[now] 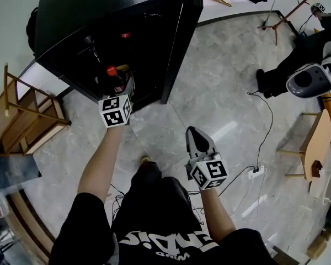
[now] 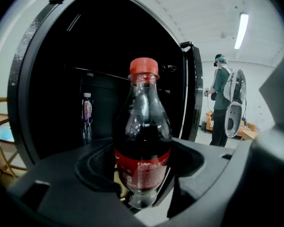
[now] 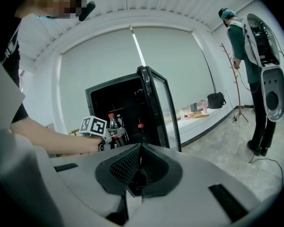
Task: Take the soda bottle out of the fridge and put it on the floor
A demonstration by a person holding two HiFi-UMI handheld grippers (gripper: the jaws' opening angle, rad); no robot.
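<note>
The soda bottle (image 1: 115, 79) has a red cap, a red label and dark cola inside. My left gripper (image 1: 124, 84) is shut on its lower body and holds it upright at the mouth of the black fridge (image 1: 116, 15). In the left gripper view the bottle (image 2: 143, 141) stands between the jaws of that gripper (image 2: 142, 174), with pale floor showing under its base. The fridge door (image 1: 179, 43) stands open. My right gripper (image 1: 194, 132) hangs over the floor in front of the fridge, shut and empty. In the right gripper view its tips (image 3: 138, 148) meet, and the held bottle (image 3: 112, 126) shows beyond them.
Other bottles stay in the fridge: a purple-labelled one (image 2: 86, 117) and a cola one (image 3: 140, 126). A wooden rack (image 1: 27, 115) stands left of the fridge. A cable and power strip (image 1: 256, 171) lie on the floor at right. A person with a backpack (image 3: 251, 56) stands beyond.
</note>
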